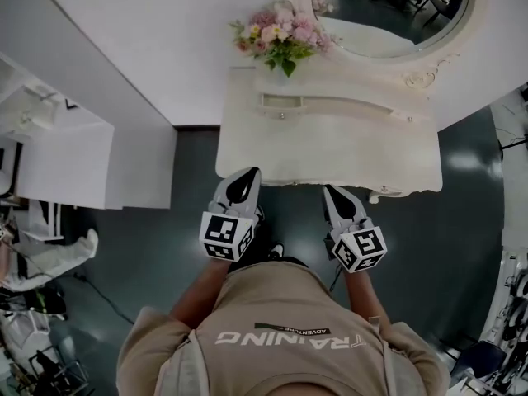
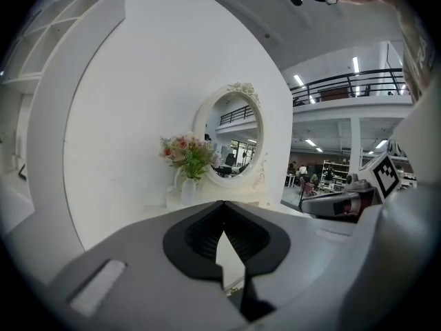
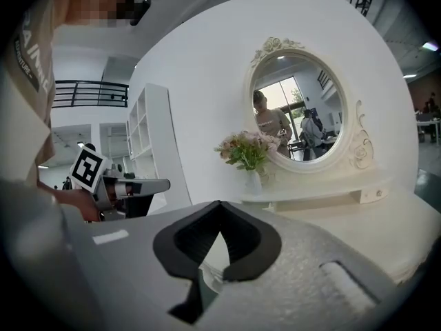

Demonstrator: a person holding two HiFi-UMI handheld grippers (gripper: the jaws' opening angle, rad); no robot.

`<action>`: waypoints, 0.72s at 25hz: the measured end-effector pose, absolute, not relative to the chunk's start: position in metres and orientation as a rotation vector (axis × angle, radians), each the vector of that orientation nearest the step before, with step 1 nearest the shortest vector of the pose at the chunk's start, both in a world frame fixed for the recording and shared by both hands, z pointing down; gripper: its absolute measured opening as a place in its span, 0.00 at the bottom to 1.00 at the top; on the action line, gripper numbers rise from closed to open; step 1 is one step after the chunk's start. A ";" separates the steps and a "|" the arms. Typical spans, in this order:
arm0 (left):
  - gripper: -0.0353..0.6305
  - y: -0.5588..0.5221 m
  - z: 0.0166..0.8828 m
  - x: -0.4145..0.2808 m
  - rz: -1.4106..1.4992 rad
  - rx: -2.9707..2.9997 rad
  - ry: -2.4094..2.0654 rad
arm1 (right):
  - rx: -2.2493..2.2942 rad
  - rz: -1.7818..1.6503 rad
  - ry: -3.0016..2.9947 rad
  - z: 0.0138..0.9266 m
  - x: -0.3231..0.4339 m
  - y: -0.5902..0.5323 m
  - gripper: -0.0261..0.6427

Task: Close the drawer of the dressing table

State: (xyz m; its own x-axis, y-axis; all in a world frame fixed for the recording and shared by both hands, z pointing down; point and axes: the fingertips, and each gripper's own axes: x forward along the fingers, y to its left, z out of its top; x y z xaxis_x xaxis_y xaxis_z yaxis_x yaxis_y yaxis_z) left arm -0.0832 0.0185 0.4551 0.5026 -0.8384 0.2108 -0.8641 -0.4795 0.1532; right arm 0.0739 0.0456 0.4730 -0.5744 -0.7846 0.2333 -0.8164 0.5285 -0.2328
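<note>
The white dressing table [image 1: 330, 151] stands against the wall, with an oval mirror [image 1: 396, 7] and a vase of pink flowers [image 1: 280, 35] at its back. A low raised shelf [image 1: 338, 104] with small knobs runs along the tabletop. The table's front face is hidden below its front edge, so I cannot tell how any drawer there stands. My left gripper [image 1: 246, 178] is shut and empty at the front edge's left part. My right gripper [image 1: 333, 193] is shut and empty just in front of that edge. The table [image 3: 386, 226], the flowers [image 2: 187, 156] and the mirror [image 3: 303, 109] lie ahead of both.
A white shelf unit [image 1: 58, 151] stands to the left of the table, with a dark floor gap [image 1: 194, 151] between them. Cables and equipment [image 1: 33, 337] lie at the far left, and more gear [image 1: 516, 287] at the right edge.
</note>
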 end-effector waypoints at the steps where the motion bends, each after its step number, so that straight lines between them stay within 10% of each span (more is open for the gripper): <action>1: 0.08 0.011 0.457 -0.083 0.154 2.504 -1.435 | 1.395 0.466 -2.658 0.470 0.072 0.037 0.04; 18: 0.08 -0.126 0.452 -0.087 0.124 2.553 -1.191 | 1.463 0.256 -2.519 0.450 0.038 -0.079 0.04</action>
State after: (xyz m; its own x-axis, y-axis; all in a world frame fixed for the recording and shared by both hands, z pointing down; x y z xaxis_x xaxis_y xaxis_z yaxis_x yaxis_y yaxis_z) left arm -0.0871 -0.1262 0.4517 0.6487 -0.7312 0.2110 -0.7589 -0.6011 0.2504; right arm 0.0377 -0.0793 0.4498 -0.4818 -0.8329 0.2722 -0.8706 0.4902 -0.0411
